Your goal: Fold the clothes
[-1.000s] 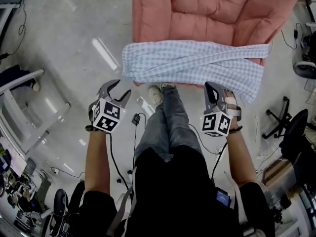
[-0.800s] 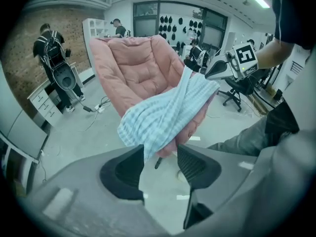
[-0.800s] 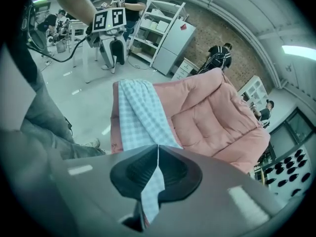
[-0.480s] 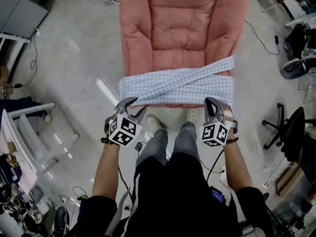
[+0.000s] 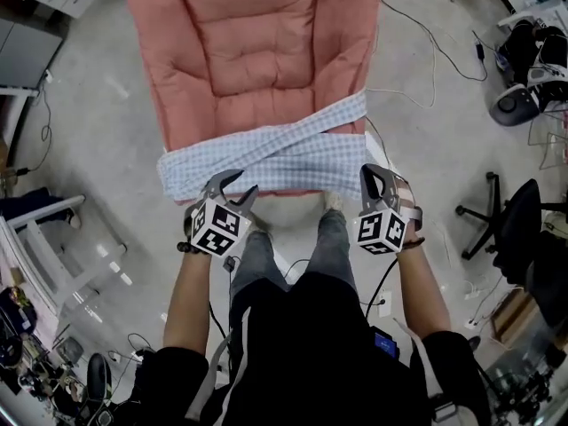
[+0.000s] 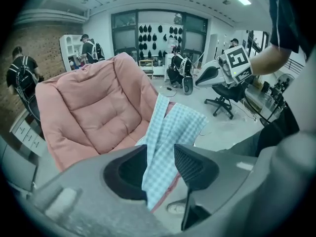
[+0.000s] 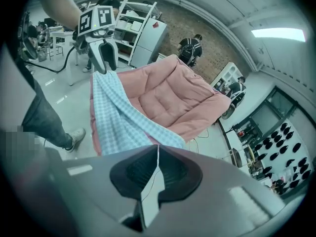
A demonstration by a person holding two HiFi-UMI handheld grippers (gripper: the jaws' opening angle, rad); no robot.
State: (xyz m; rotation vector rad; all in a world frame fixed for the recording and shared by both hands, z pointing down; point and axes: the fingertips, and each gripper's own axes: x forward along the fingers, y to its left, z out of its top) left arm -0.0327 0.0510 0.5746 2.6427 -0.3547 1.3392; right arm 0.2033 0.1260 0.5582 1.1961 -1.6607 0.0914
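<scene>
Grasp step: left gripper [image 5: 241, 183] jaws, just closing, straddle shirt [image 5: 275, 153] hem unpinched; right gripper [image 5: 369, 171] pressed together, empty; next, pinch both corners.

The chair [image 5: 248, 51] is cut off at its top by the head view's upper edge. In the right gripper view the right claw [image 7: 158, 154] hides the near edge of the cloth [image 7: 116, 115], perhaps a corner too. The people [image 7: 188, 47] at the back are too small to make out.
</scene>
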